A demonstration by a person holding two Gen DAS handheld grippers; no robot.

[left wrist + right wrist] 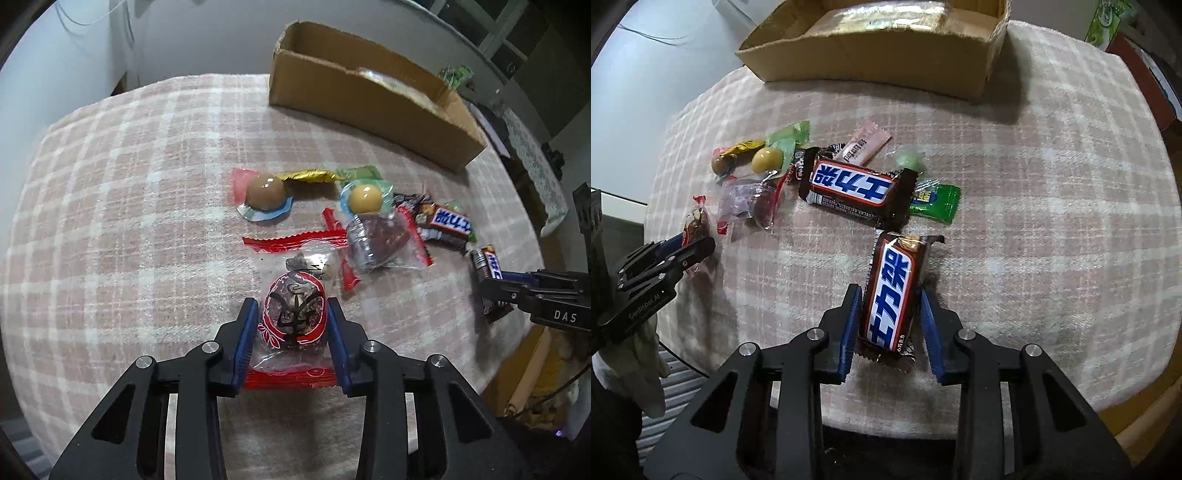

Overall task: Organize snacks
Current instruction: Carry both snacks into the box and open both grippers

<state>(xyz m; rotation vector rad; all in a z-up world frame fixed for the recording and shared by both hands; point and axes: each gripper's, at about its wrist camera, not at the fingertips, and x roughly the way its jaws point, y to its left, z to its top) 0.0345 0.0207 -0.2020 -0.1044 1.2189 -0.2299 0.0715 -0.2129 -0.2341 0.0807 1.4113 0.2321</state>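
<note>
Our left hand-held gripper (291, 325) pinches a red-printed snack pouch (293, 317) on the counter (129, 184); the right hand-held gripper (889, 325) brackets a Snickers bar (892, 291) (contact unclear). Slick wrappers may slip short of the cardboard box (886, 62).

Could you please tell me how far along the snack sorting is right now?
Early on. The cardboard box holds only something shiny. The left gripper straddles a red sweet packet; the right gripper straddles a chocolate bar. Other snacks lie loose on the tablecloth.
</note>
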